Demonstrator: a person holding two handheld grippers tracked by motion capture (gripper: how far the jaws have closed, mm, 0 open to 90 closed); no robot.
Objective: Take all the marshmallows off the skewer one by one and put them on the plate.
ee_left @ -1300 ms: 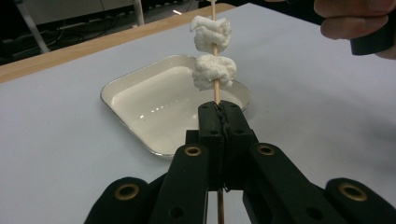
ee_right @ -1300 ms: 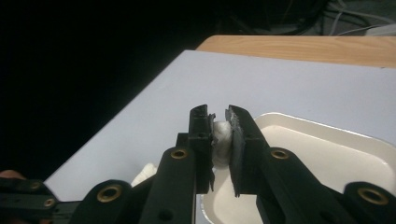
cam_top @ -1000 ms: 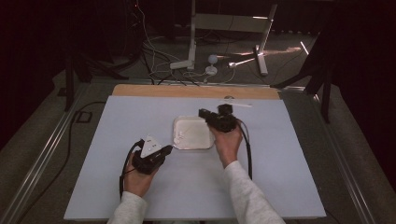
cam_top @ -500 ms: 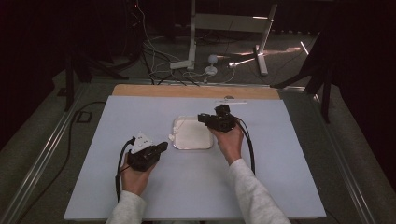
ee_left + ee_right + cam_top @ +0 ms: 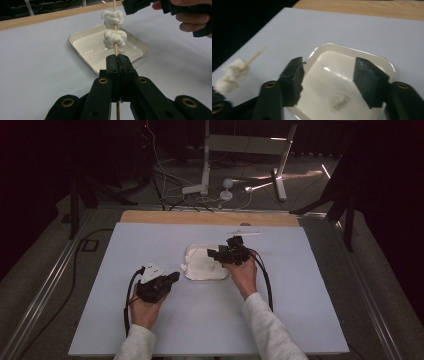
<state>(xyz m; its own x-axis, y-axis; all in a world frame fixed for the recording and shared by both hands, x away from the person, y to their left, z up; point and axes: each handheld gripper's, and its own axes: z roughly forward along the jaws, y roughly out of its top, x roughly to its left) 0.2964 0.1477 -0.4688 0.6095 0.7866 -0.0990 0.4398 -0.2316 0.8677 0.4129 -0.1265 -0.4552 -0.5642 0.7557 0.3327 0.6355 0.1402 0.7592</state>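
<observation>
Left gripper (image 5: 117, 58): jaws clenched tight on a thin wooden skewer (image 5: 115, 48), gripped low on the stick. Skewer stands nearly upright in the left gripper view, two white marshmallow-like lumps (image 5: 115, 38) threaded on it, one above the other. In the high view this gripper (image 5: 172, 277) sits on the near-left part of the white tabletop (image 5: 300, 320), just left of the tray (image 5: 192, 270).

Tray: shallow, white, rounded corners, lying near the middle of the tabletop, a little toward the far edge. Faint smudge on its floor, seen from the right gripper view.

Right gripper (image 5: 328, 75): jaws have just been opening, now released and spread apart, nothing between the pads. It hangs over the tray's right side (image 5: 215, 255). From its own view the skewer's lumps (image 5: 230, 75) are blurred at the left edge.
</observation>
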